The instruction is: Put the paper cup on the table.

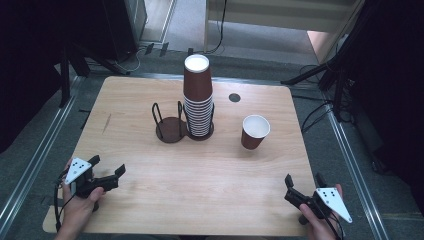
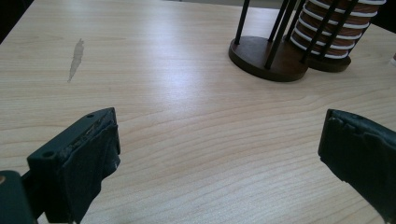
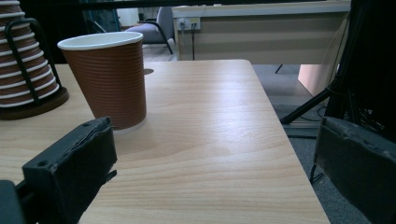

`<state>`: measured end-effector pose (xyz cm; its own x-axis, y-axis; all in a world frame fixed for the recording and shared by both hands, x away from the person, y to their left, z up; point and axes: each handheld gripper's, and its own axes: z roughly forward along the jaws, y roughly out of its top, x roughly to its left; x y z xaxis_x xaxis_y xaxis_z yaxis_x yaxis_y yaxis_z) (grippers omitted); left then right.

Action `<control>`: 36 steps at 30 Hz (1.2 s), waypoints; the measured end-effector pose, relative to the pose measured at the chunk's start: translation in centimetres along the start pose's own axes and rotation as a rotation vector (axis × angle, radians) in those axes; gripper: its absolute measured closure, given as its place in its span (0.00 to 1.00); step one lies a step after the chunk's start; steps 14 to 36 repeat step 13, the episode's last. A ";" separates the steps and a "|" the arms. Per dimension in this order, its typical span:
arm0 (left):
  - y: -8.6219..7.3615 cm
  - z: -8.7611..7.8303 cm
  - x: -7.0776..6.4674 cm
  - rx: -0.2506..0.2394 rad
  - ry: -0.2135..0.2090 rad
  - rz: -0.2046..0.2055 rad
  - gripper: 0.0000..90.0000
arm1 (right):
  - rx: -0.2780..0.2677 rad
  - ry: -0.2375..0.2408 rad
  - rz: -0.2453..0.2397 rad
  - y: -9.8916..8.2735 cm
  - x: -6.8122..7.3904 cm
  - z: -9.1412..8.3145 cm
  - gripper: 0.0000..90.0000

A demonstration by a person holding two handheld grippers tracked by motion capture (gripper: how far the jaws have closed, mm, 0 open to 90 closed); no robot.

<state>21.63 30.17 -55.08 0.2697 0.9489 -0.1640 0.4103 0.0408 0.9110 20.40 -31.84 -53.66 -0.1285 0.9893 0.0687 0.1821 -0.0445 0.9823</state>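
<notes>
A tall stack of brown ribbed paper cups (image 1: 198, 95) stands in the right ring of a black wire cup holder (image 1: 170, 129); the holder's left ring has nothing in it. A single brown cup (image 1: 254, 132) stands upright on the wooden table (image 1: 150, 200), to the right of the holder. My left gripper (image 1: 107, 165) is open near the front left corner, aimed toward the holder (image 2: 261, 53) and the stack (image 2: 334, 28). My right gripper (image 1: 303, 179) is open near the front right corner. In its own view (image 3: 215, 154), the single cup (image 3: 107, 77) stands ahead on the left.
A small dark round grommet (image 1: 234, 97) sits in the tabletop behind the single cup. A pale scuff (image 1: 106, 123) marks the wood at the left. Black stand legs (image 1: 320, 75) and cables lie on the floor past the table's far right corner.
</notes>
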 end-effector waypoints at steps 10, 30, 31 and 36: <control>0.0 0.0 -0.1 -0.001 0.011 0.001 0.00 | 0.023 0.005 -0.008 -0.8 0.2 -0.1 0.00; 0.0 0.0 -0.1 -0.002 0.010 0.001 0.00 | 0.028 -0.005 -0.002 -1.0 0.0 0.0 0.00; 0.0 0.0 -0.1 -0.002 0.010 0.001 0.00 | 0.028 -0.005 -0.002 -1.0 0.0 0.0 0.00; 0.0 0.0 -0.1 -0.002 0.010 0.001 0.00 | 0.028 -0.005 -0.002 -1.0 0.0 0.0 0.00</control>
